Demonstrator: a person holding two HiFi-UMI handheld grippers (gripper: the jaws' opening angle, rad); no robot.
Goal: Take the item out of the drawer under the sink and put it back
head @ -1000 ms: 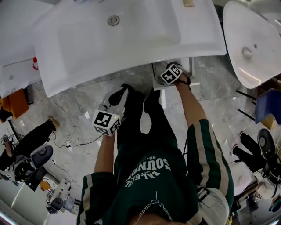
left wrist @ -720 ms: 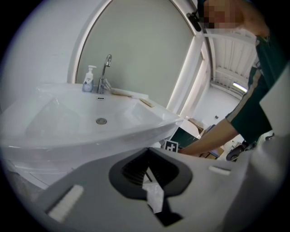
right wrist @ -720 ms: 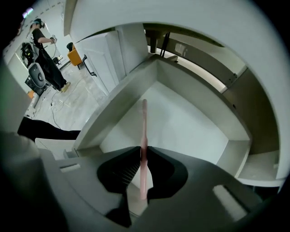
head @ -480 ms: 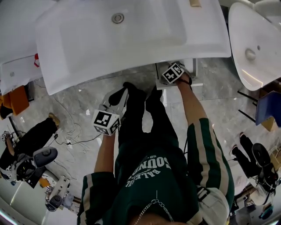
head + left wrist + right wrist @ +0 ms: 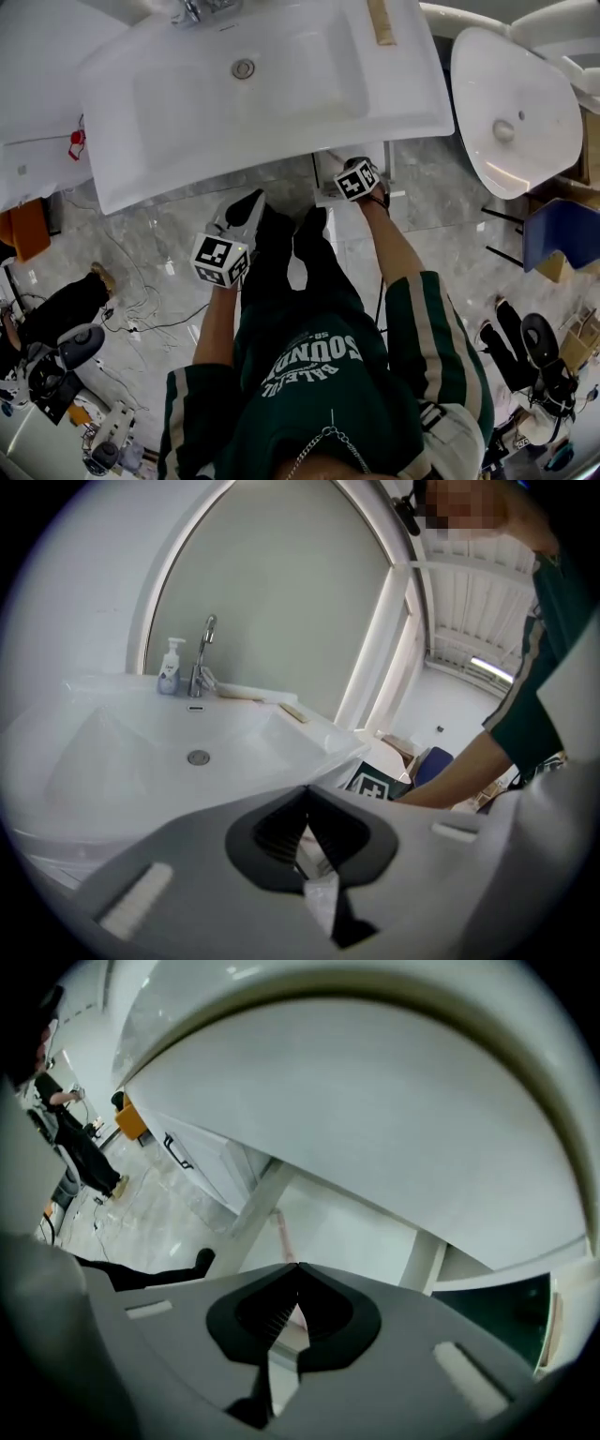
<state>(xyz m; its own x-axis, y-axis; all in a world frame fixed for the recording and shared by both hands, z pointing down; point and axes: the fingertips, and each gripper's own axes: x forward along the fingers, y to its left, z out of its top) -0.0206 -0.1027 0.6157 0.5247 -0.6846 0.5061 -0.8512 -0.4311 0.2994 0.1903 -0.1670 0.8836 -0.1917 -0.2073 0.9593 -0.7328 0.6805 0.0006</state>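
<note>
Up under the wide white ceramic sink's [image 5: 281, 141] front rim, right claw [image 5: 298, 1267] looks nearest the hidden drawer and item, jaws pinched together on nothing; left claw [image 5: 302, 789], also closed empty, hangs farther out.

We see a grey marbled floor [image 5: 450, 234] with loose cables [image 5: 141, 302] at the left. A wide white sink [image 5: 141, 150] fills the top, with a second, oval basin [image 5: 534, 150] beside it at the right and a blue chair [image 5: 562, 234] below that. Behind the tap [image 5: 202, 653] we see an arched grey panel [image 5: 272, 592] with a lit rim, and a slatted white ceiling [image 5: 469, 602] beyond.
</note>
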